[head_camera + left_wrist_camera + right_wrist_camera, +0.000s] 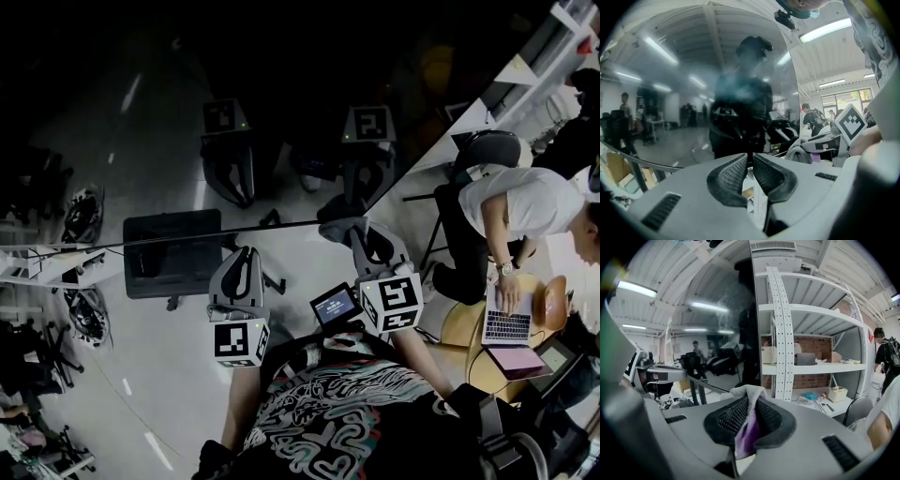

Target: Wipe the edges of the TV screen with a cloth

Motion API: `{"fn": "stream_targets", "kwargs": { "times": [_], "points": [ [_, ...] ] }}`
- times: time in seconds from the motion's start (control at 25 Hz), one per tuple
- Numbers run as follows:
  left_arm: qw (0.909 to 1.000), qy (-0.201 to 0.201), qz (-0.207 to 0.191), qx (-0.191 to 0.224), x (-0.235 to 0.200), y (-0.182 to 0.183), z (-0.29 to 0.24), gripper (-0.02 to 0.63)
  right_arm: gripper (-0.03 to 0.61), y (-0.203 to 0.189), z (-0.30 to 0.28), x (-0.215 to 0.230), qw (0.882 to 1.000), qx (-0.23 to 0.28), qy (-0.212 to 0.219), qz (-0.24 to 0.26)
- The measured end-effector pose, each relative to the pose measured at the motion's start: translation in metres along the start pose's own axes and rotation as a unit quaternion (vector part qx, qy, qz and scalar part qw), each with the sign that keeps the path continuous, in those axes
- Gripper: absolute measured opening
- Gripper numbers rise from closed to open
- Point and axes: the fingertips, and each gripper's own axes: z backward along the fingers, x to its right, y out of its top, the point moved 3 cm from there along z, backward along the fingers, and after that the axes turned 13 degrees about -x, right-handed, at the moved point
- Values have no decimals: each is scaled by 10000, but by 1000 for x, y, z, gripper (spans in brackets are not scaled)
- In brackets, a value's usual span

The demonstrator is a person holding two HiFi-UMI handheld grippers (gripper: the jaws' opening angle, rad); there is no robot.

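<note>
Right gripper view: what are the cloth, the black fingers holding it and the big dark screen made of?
Grey and purple fuzzy cloth: likely microfibre or terry, its nap looks soft and matte. Black dimpled fingers: probably rubber or soft plastic, matte with a dotted grip texture. Large dark TV screen: glossy glass or hard plastic, since it mirrors the room.

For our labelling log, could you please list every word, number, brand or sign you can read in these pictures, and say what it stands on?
No text here can be read.
Left marker cube: black-and-white square pattern, no letters.
Right marker cube: the same kind of pattern, no letters.
Small screen: lit lines, too small to read.
Laptop: nothing legible.
Shirt: printed pattern, no legible words.
Cloth: no tag shows.
</note>
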Motion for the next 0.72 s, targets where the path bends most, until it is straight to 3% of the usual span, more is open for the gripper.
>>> {"fn": "stream_targets", "kwargs": {
  "times": [0.72],
  "points": [
    [9996, 199, 181, -85, -6, -11, 3, 46, 67, 0, -4, 0, 9999, 67, 104, -100]
  ]
}}
